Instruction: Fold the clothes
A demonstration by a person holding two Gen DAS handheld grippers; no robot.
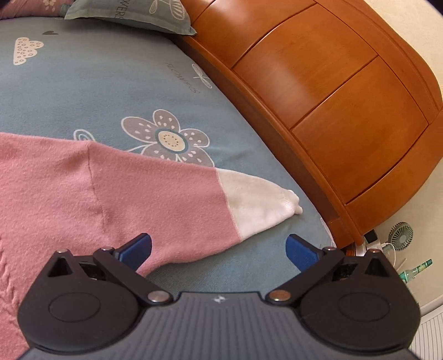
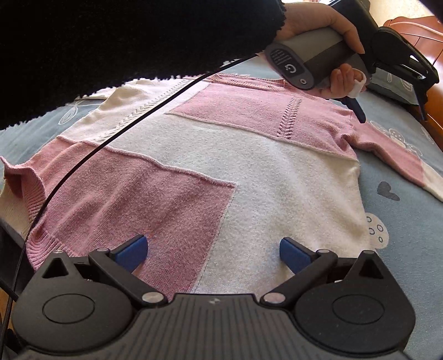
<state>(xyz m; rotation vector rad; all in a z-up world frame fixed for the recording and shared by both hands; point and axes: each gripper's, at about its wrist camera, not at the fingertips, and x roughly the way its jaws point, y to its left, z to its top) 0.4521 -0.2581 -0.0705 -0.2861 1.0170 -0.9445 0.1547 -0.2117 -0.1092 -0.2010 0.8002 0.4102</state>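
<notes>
A: Where are you with the folding?

B: At the very start, as I judge it. Your sweater (image 2: 221,155) lies spread flat on the bed (image 2: 401,221), front panel smooth, no fold in it yet. One sleeve (image 1: 155,193) stretches straight out to the side, its white cuff (image 1: 263,199) near the wooden headboard (image 1: 318,83). The other side is bunched a little at the hem in the right wrist view.

A: And the tools?

B: Your left tool (image 1: 218,249) is spread wide and has hold of nothing; it hangs just above the sleeve, one blue pad over the pink knit and the other over bare sheet. Your right tool (image 2: 213,253) is just as wide and just as empty, poised over the lower body of the sweater. Your left hand (image 2: 318,25) shows in the right wrist view, wrapped round its handle above the shoulder seam.

A: What is left?

B: Everything, I'd say: both sleeves in, then the body folded over.

A: Counts?

B: One sweater, two tools. One sleeve shows in full; the other I cannot make out. One pillow (image 1: 130,11), one cable (image 2: 110,133) trailing across the knit. Off the bed corner, one small fan (image 1: 401,235) and one green bottle (image 1: 415,270).
</notes>
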